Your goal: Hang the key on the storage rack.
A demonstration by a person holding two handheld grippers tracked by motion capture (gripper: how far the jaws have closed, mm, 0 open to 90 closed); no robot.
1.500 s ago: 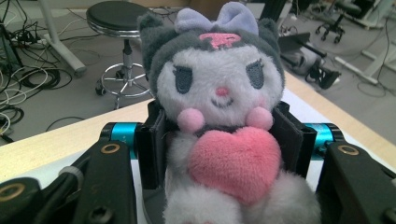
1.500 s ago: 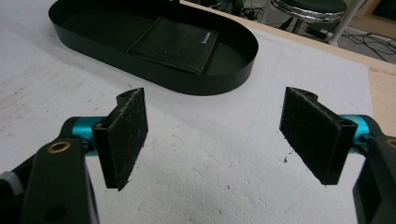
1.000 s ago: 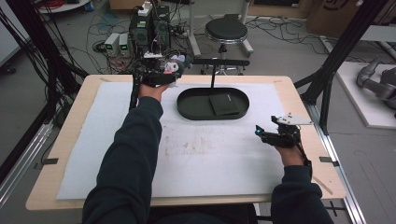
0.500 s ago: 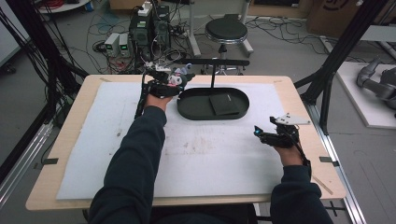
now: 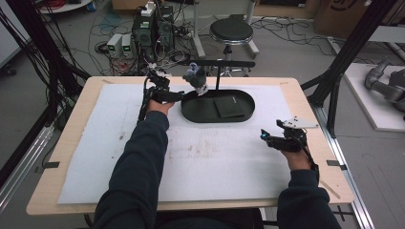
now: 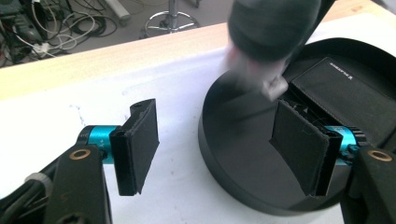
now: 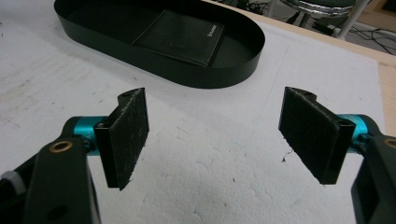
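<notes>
Left claw (image 5: 179, 97) shifted to tray (image 5: 248, 101) rim, open

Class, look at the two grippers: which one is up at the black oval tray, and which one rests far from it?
The left gripper sits at the tray's left rim; the right gripper rests apart on the white mat.

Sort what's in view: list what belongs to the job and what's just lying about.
In play, it seems: left gripper, open; blurred grey object over the black oval tray; black wallet inside it.
Idle or background: right gripper, open; stool; floor electronics.
</notes>
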